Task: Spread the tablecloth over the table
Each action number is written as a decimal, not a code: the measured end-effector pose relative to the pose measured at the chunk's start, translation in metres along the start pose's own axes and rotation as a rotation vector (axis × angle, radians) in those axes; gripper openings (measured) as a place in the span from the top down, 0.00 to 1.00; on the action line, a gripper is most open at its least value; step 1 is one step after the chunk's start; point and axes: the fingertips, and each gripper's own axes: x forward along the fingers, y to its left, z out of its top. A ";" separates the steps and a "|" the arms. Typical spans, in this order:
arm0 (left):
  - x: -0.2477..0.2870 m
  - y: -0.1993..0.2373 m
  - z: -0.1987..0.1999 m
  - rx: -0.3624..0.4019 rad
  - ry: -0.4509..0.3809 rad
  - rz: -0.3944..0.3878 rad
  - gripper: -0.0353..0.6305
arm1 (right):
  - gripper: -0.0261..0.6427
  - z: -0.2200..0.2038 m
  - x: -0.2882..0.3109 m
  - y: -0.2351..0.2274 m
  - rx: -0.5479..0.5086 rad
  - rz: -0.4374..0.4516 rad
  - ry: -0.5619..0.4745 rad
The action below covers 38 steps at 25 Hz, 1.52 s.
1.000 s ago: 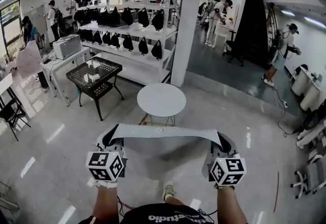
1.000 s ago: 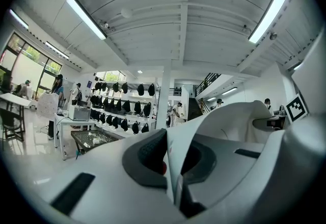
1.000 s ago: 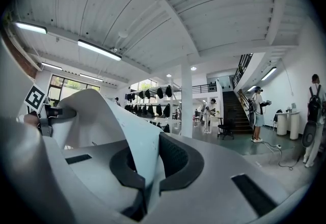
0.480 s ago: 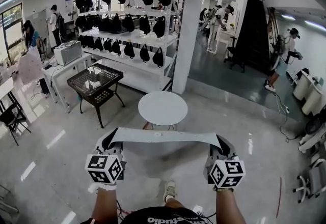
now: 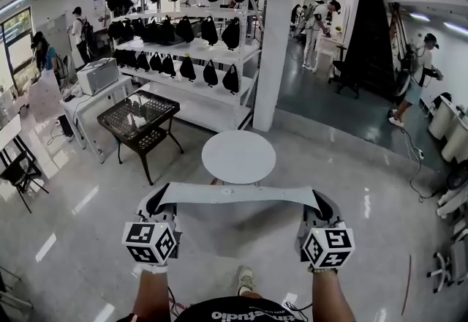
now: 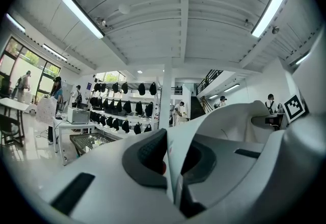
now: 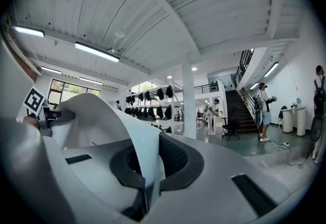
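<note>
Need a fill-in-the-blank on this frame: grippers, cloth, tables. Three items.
1. The tablecloth is stretched between the left gripper and the right gripper, and both pairs of jaws are ____ on it.
2. The white table ahead has a ____ top.
3. In the head view, the black mesh table stands to the white table's ____.
Missing words: shut; round; left.

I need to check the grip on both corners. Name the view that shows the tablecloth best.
The head view: it shows the tablecloth with its whole top edge stretched between the left hand-held gripper and the right hand-held gripper, short of the round table. Each gripper view shows only one corner pinched in shut jaws.
</note>
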 end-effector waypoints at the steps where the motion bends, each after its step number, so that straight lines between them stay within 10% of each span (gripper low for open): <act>1: 0.006 0.002 0.000 0.002 0.001 0.002 0.92 | 0.92 0.001 0.008 -0.001 -0.003 0.004 -0.001; 38: 0.279 -0.009 0.009 0.045 0.042 0.116 0.92 | 0.92 0.013 0.270 -0.158 0.060 0.123 -0.038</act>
